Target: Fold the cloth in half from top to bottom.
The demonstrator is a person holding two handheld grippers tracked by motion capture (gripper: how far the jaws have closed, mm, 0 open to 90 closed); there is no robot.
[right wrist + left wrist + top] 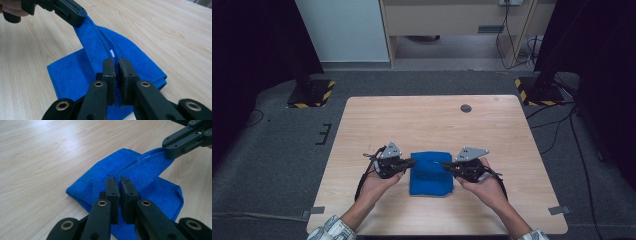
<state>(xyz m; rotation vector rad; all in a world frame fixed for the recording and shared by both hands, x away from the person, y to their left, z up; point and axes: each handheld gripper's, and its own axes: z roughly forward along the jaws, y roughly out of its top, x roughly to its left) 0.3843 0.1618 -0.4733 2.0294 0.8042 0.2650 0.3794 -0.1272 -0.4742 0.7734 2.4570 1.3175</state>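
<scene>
Both hands come in at the near table (362, 120) edge; the blue cloth (431, 175) lies between them, its top hem lifted. Left gripper (411, 162) and right gripper (447, 164) are each pinched tight on that hem's corners. Soft, light, floppy: hemmed corners look the surest hold

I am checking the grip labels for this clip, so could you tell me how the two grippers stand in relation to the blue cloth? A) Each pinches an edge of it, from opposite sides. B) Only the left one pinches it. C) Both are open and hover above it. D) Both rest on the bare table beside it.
A: the left gripper and the right gripper are each shut on a raised hem of the blue cloth.
</scene>
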